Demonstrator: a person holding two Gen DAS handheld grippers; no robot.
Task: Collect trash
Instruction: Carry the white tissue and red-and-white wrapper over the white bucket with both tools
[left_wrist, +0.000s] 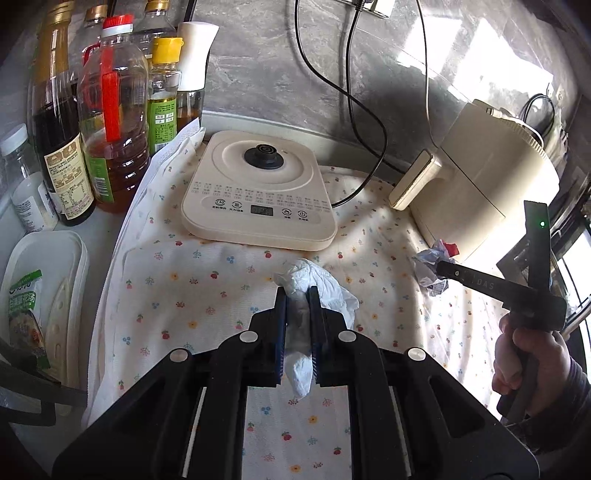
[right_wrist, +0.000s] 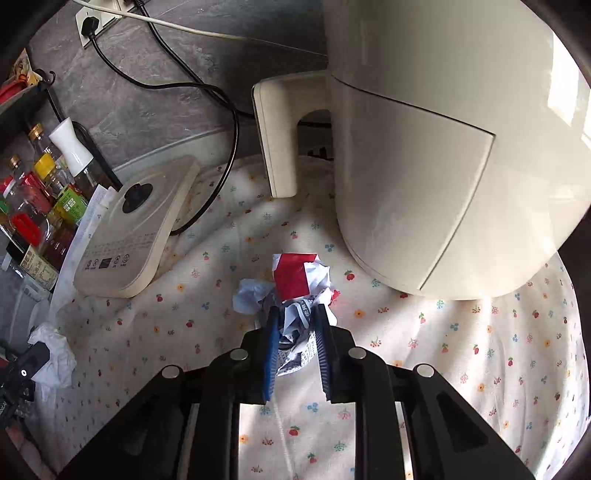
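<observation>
A crumpled white tissue (left_wrist: 327, 284) sits between the fingers of my left gripper (left_wrist: 298, 292), which is shut on it above the floral cloth (left_wrist: 207, 288). My right gripper (right_wrist: 297, 313) is shut on a crumpled red, white and blue wrapper (right_wrist: 295, 277) lying on the cloth, close to the foot of the cream air fryer (right_wrist: 443, 147). In the left wrist view the right gripper (left_wrist: 441, 266) reaches in from the right onto the same wrapper (left_wrist: 428, 258). In the right wrist view the left gripper (right_wrist: 35, 360) and its tissue (right_wrist: 55, 350) show at the left edge.
A cream kettle base (left_wrist: 258, 192) lies at the middle back, its black cable (left_wrist: 365, 110) running up the grey wall. Several oil and sauce bottles (left_wrist: 110, 110) crowd the left. A white lidded box (left_wrist: 48, 277) sits front left. A hand (left_wrist: 532, 362) holds the right gripper.
</observation>
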